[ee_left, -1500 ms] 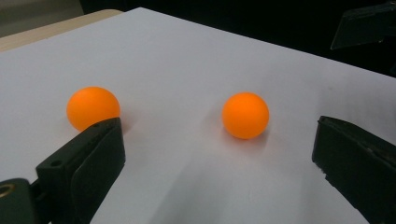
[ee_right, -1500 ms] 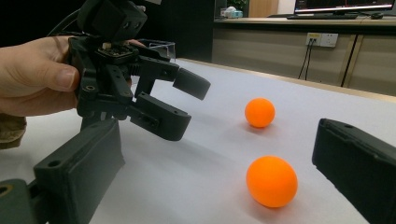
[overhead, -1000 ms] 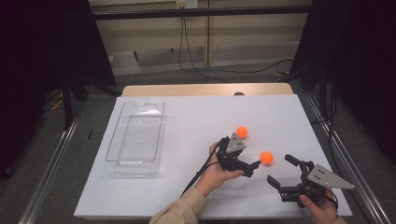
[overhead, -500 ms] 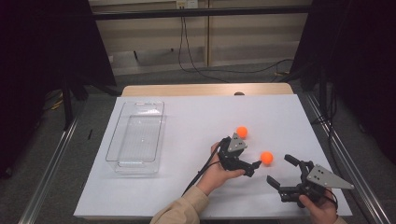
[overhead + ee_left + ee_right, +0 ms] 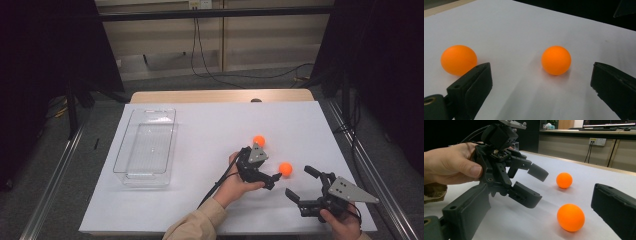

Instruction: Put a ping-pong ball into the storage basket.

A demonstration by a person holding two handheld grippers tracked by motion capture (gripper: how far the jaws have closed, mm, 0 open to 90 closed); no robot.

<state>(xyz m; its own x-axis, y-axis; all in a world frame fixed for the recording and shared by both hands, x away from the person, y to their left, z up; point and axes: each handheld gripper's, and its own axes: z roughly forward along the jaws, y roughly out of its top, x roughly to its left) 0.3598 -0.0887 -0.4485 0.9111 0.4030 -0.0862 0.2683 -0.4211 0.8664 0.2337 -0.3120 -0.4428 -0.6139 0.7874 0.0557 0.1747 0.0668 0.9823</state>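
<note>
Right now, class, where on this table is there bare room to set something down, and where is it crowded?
Free: the white sheet between the tray and the balls, and its far strip. Crowded: the near right, where both open grippers flank the two balls.

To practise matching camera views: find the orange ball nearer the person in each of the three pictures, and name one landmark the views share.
High view: the nearer orange ball lies right of centre, just off the left gripper.
Left gripper view: centre, between the jaws.
Right gripper view: lower right, on the sheet.
Shared landmark: the other orange ball.
</note>
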